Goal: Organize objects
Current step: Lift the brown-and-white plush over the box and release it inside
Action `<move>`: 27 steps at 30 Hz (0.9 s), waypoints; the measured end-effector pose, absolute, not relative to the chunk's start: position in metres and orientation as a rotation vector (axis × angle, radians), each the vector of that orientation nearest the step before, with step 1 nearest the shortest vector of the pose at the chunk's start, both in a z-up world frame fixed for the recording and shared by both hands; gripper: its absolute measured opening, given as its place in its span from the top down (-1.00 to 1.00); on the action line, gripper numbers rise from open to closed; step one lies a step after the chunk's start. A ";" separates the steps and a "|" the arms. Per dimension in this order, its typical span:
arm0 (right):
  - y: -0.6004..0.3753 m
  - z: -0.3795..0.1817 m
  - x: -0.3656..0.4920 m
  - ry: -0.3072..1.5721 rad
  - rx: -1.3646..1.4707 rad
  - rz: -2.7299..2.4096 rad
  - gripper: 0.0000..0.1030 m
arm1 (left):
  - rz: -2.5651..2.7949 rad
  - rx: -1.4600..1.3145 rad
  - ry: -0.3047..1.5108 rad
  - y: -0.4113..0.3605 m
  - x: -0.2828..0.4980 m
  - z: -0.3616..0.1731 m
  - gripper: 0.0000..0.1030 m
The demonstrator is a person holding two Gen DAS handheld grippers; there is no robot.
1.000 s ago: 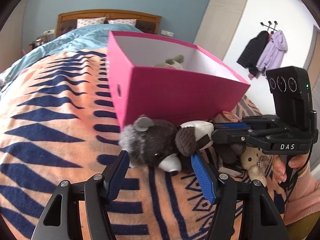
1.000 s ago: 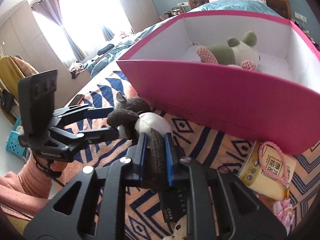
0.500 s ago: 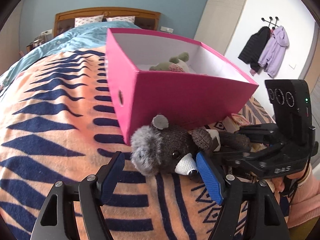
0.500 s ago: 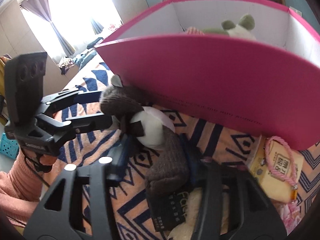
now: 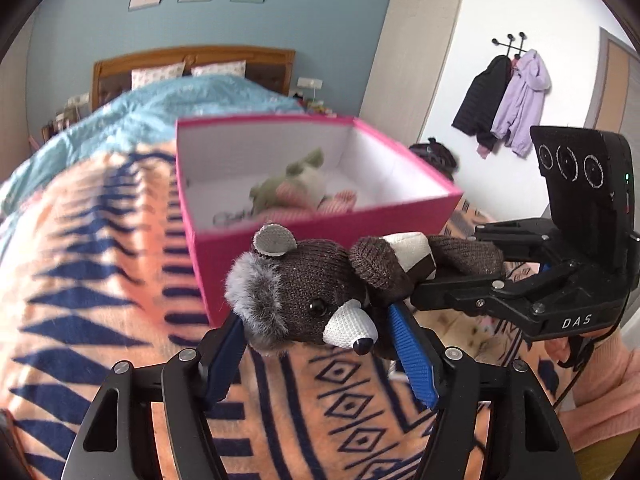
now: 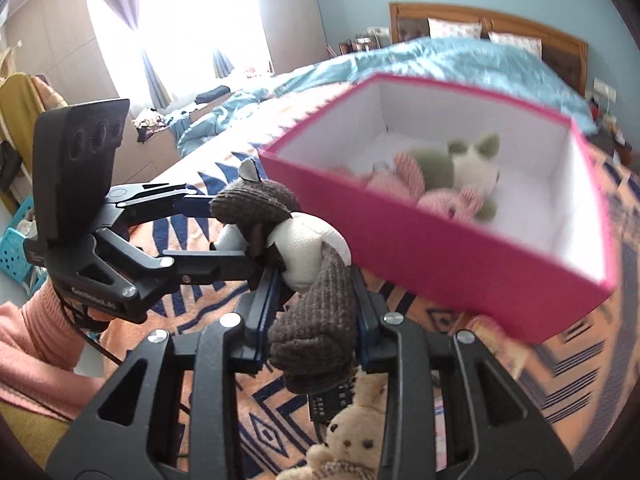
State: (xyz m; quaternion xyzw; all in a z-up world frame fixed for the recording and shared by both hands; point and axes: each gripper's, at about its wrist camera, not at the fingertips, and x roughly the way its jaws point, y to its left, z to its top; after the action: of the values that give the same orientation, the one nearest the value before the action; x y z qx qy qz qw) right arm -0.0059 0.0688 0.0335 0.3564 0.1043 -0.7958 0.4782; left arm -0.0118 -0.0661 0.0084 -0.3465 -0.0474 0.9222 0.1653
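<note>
We carry the soft, light brown knitted teddy bear (image 5: 320, 292) above the bed, just before the pink cardboard box (image 5: 304, 232), left tongs (image 5: 320, 354) clamped on its squashy head, right tongs (image 6: 314, 312) on its leg.

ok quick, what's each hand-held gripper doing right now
Left hand-held gripper: closed around the brown teddy bear's head.
Right hand-held gripper: shut on the bear's leg.
</note>
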 end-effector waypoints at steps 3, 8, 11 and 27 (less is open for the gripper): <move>0.081 0.054 -0.005 0.272 0.810 -1.961 0.32 | 2.648 -0.933 -0.121 -0.062 -0.016 0.031 -0.37; 0.077 0.087 -0.032 0.286 0.742 -1.981 0.32 | 2.692 -0.887 -0.074 -0.059 -0.041 0.058 -0.37; 0.076 0.097 -0.048 0.291 0.732 -1.987 0.32 | 2.702 -0.898 -0.084 -0.062 -0.063 0.064 -0.37; 0.024 0.081 -0.148 0.391 0.871 -1.941 0.32 | 2.704 -1.147 -0.170 -0.088 -0.157 0.032 -0.37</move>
State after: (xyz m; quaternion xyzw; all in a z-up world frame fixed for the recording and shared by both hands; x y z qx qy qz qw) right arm -0.1476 0.0240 0.0805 0.3553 0.1594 -0.7922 0.4699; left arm -0.1566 -0.0877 0.0323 -0.3878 -0.0574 0.9145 0.0999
